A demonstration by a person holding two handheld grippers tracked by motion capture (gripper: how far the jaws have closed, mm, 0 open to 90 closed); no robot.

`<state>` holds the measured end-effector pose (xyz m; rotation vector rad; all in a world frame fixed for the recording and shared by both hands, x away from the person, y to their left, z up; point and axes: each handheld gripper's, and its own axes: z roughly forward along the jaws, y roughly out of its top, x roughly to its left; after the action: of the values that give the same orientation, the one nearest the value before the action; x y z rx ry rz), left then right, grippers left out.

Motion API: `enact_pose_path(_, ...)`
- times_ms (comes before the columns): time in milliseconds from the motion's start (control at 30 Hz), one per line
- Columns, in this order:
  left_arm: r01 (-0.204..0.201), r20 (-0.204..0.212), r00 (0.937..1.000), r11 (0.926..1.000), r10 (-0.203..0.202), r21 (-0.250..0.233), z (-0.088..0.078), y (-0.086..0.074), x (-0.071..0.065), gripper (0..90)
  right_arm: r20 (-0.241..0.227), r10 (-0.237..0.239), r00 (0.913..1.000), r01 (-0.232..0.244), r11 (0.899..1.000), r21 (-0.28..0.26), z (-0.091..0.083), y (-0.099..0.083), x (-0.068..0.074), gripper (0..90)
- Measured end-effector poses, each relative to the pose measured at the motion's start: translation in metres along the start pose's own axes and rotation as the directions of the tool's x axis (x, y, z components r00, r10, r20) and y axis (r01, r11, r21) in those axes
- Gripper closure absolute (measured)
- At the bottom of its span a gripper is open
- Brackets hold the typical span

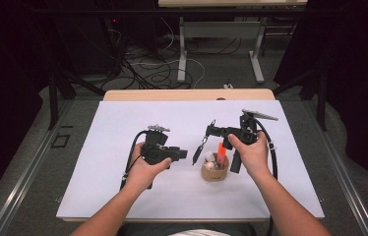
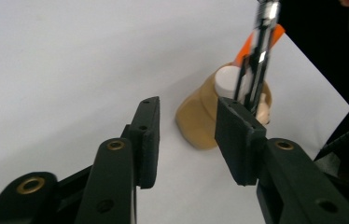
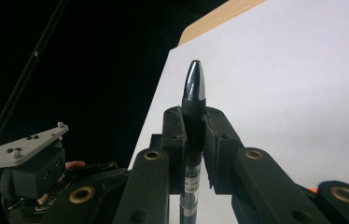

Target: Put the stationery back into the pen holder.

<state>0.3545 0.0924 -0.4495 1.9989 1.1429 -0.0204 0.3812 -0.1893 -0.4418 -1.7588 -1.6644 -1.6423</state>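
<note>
Right gripper (image 3: 193, 140) clamped on a black pen (image 3: 192, 121), held above and just left of the tan cup (image 1: 215, 169) in the high view. Left gripper (image 2: 186, 140) partly open, nothing between its jaws, aimed at the cup. Cup sits on a white sheet (image 1: 123, 123) covering a wooden table (image 1: 187, 94); grey floor, cables (image 1: 142, 69), dark surroundings.

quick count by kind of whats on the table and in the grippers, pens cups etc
Pens: 1, the black and chrome pen clamped in the right gripper
Holders: 1, the tan cup
Items standing in the cup: 2, an orange marker and a white-capped item
Grippers: 2, counting the left gripper, jaws apart with nothing between them
Total: 6
</note>
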Motion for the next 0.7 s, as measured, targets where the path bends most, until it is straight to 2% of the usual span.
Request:
enact_pose_path(67, 0.015, -0.007, 0.9999, 0.9999, -0.015, -0.006, -0.002, -0.002, 0.004, 55.2, -0.001, 0.002, 1.0, -0.002, 1.0, 0.006, -0.004, 0.003, 0.0, 80.4)
enact_pose_path(167, 0.015, -0.018, 0.9997, 0.9997, -0.015, -0.02, -0.004, -0.005, 0.011, 49.0, 0.01, -0.021, 0.9997, 0.021, 1.0, -0.018, -0.01, 0.006, -0.001, 80.4)
enact_pose_path(233, 0.031, -0.029, 0.9991, 0.9992, -0.032, -0.025, -0.006, -0.007, 0.014, 47.2, 0.025, -0.029, 0.9993, 0.03, 0.999, -0.039, -0.014, 0.008, -0.002, 80.4)
enact_pose_path(367, 0.018, -0.062, 0.9979, 0.9995, -0.019, -0.028, -0.007, -0.012, 0.021, 42.3, 0.034, -0.057, 0.9978, 0.059, 0.997, -0.049, -0.021, 0.012, -0.004, 80.4)
enact_pose_path(400, 0.008, -0.075, 0.9971, 0.9996, -0.01, -0.027, -0.007, -0.013, 0.023, 41.7, 0.045, -0.052, 0.9976, 0.054, 0.997, -0.063, -0.023, 0.012, -0.003, 80.4)
enact_pose_path(467, -0.003, -0.096, 0.9954, 0.9997, 0.0, -0.026, -0.008, -0.015, 0.026, 40.0, 0.062, -0.07, 0.9956, 0.074, 0.995, -0.07, -0.025, 0.012, -0.004, 80.3)
enact_pose_path(500, -0.016, -0.103, 0.9945, 0.9996, 0.013, -0.023, -0.009, -0.015, 0.028, 39.1, 0.062, -0.083, 0.9946, 0.087, 0.995, -0.056, -0.028, 0.013, -0.005, 80.4)
enact_pose_path(600, -0.03, -0.117, 0.9928, 0.9989, 0.025, -0.036, -0.01, -0.017, 0.032, 37.8, 0.08, -0.095, 0.9922, 0.101, 0.992, -0.075, -0.031, 0.012, -0.005, 80.4)
enact_pose_path(633, -0.038, -0.123, 0.9919, 0.9986, 0.033, -0.038, -0.011, -0.018, 0.033, 36.9, 0.079, -0.114, 0.9903, 0.119, 0.991, -0.06, -0.033, 0.013, -0.007, 80.4)
enact_pose_path(667, -0.046, -0.132, 0.9905, 0.9981, 0.04, -0.042, -0.011, -0.018, 0.034, 36.3, 0.089, -0.117, 0.9892, 0.124, 0.989, -0.08, -0.033, 0.012, -0.007, 80.4)
enact_pose_path(700, -0.053, -0.137, 0.9894, 0.9977, 0.047, -0.043, -0.012, -0.018, 0.035, 35.5, 0.086, -0.128, 0.988, 0.134, 0.989, -0.065, -0.036, 0.013, -0.008, 80.4)
